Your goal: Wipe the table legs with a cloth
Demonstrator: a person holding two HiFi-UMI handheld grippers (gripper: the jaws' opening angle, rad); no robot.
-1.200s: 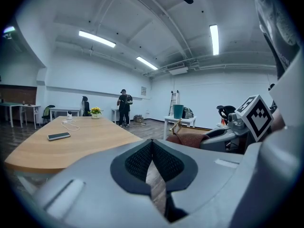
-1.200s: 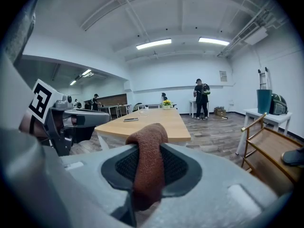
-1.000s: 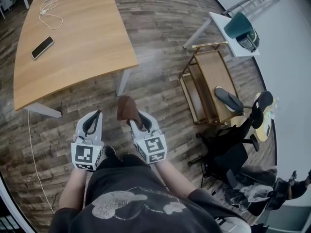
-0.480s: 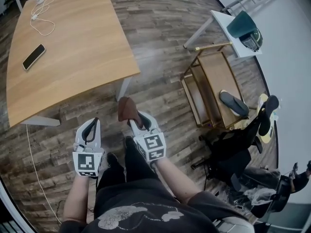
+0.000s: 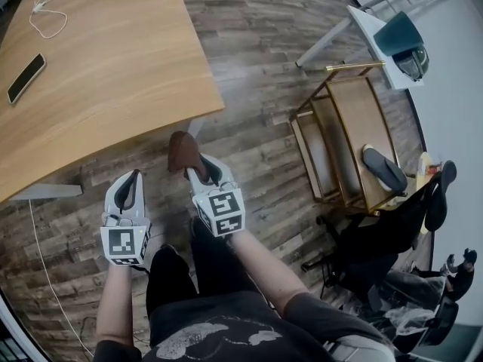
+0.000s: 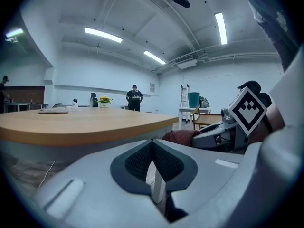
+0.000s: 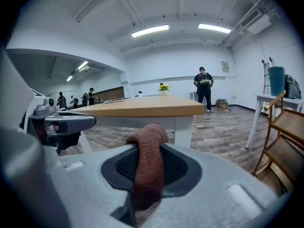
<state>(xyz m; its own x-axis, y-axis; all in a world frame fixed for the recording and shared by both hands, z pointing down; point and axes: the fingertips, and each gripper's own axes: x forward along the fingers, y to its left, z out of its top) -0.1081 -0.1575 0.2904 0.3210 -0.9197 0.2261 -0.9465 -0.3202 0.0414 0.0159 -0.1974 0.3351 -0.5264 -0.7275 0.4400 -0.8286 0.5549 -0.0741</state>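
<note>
A brown cloth (image 5: 183, 153) was gripped between the jaws of the right gripper (image 5: 198, 173), just left of the head view's centre. In the right gripper view it was pinched between the dark pads and bulged above them. The left gripper (image 5: 133, 187), at lower left, was clenched on nothing, with its pads pressed together. The wooden table (image 5: 113, 66) filled the upper left, and its white leg (image 5: 195, 128) was seen just beyond the cloth, under the near corner. No contact between cloth and leg was shown. The wiping was judged not yet begun: the cloth was in hand, and every leg was left to be wiped.
</note>
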